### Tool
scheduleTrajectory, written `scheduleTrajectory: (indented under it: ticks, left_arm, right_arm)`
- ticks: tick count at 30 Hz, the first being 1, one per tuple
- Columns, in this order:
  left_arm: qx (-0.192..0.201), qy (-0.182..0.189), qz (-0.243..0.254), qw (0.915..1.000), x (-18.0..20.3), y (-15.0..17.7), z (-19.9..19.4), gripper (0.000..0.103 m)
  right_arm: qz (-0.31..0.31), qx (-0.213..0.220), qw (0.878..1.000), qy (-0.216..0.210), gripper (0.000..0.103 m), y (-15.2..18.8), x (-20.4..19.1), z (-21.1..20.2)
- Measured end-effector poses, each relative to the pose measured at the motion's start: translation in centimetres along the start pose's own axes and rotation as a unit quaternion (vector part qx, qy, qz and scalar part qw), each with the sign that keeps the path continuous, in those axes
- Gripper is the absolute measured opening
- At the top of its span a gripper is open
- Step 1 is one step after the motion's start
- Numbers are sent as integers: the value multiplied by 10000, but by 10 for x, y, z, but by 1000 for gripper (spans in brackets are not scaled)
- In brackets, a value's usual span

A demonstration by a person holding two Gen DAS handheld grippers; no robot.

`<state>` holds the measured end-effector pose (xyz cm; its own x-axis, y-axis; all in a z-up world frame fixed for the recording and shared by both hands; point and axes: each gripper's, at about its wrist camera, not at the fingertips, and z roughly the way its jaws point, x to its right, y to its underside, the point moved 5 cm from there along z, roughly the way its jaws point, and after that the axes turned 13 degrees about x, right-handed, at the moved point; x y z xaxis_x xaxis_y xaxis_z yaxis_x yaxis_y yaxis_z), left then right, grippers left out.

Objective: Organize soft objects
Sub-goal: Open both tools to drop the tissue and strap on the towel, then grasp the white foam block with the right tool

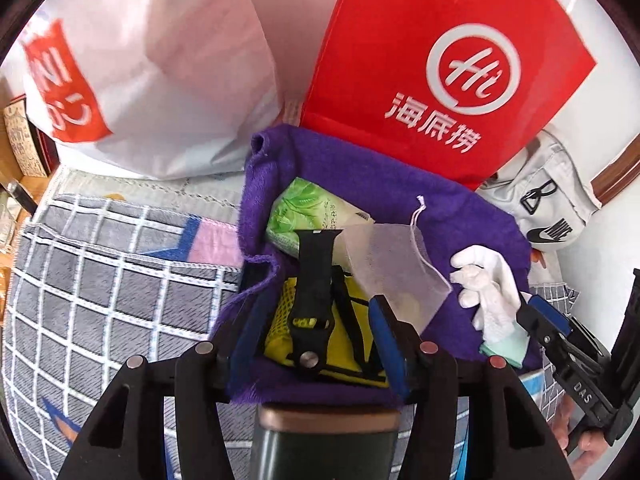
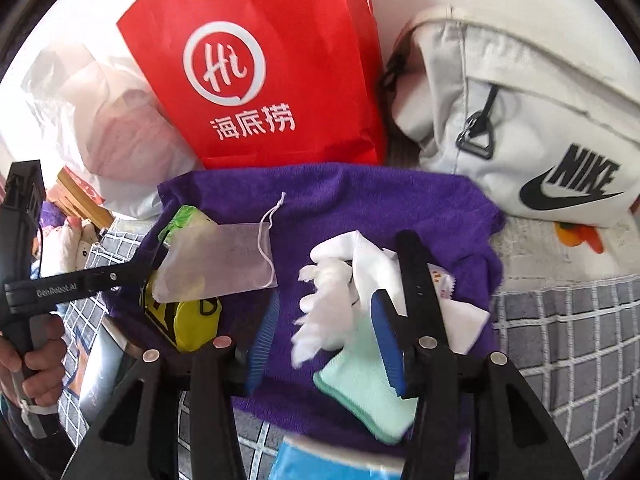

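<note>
Purple towel (image 1: 360,176) under both grippers' half-open, empty fingers (image 2: 262,336).

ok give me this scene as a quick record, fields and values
surface: purple towel on a checked blanket
on towel: green tissue pack, sheer drawstring pouch, white glove, yellow bag, black strap
behind: red paper bag, Nike bag
left gripper: open, straddling strap and yellow bag
right gripper: open, around glove
</note>
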<state>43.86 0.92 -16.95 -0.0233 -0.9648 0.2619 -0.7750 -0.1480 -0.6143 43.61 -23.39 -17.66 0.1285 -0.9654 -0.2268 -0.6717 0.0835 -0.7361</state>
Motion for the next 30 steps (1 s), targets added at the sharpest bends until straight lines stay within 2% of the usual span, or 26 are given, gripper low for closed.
scheduleTrajectory:
  ticks: [7, 13, 16, 19, 21, 25, 30]
  left_arm:
    - [170, 21, -16, 9999, -8, 14, -41, 52]
    - [178, 142, -72, 9997, -19, 47, -73, 52]
    - [163, 165, -74, 9997, -23, 65, -84, 52]
    - [148, 190, -133, 9996, -27, 79, -94, 52]
    - [163, 224, -119, 9995, -28, 89, -102, 52]
    - [231, 267, -70, 9994, -31, 107, -119, 52]
    - [281, 330, -57, 9990, -39, 131, -134, 53]
  right_arm:
    - [-334, 245, 9989, -234, 56, 16, -28, -56]
    - [-846, 18, 9947, -578, 58, 67, -65, -99]
    - [-1124, -143, 9904, -788, 63, 95, -84, -112]
    - [-1544, -317, 9835, -889, 68, 122, -102, -121]
    - [-1834, -429, 9779, -907, 68, 136, -111, -124]
    - [-2487, -604, 9620, -951, 74, 160, -128, -125]
    - [-3182, -724, 9432, -621, 75, 177, -139, -117]
